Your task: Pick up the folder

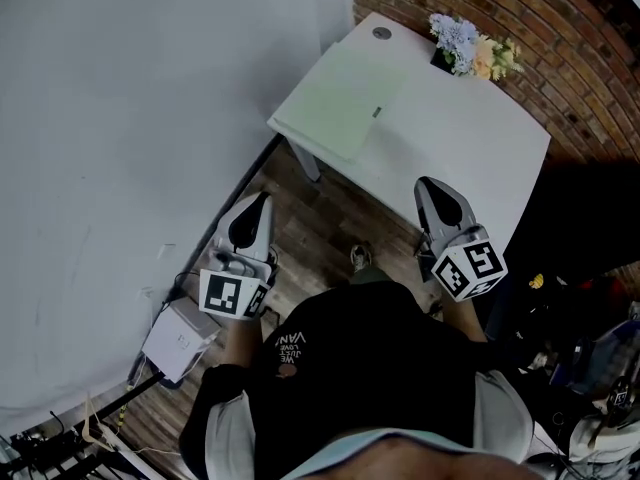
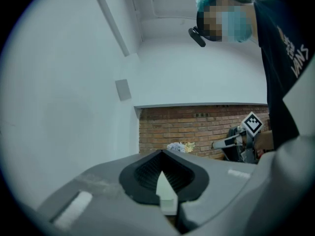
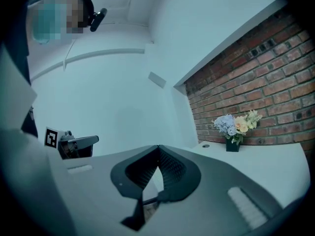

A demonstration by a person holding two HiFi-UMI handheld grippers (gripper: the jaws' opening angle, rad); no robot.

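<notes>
Fingers (image 2: 145, 175) of the left gripper (image 1: 260, 206) and the right gripper (image 1: 431, 188) are pressed together, holding nothing. The green folder (image 1: 338, 100) lies flat on the white bench (image 1: 470, 138), ahead of the fingers and well apart from them.

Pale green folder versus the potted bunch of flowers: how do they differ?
The pale green folder lies flat; the bunch of flowers stands upright. The folder is one plain colour and covers more tabletop; the flowers mix blue, peach and yellow. Both rest on the white table.
</notes>
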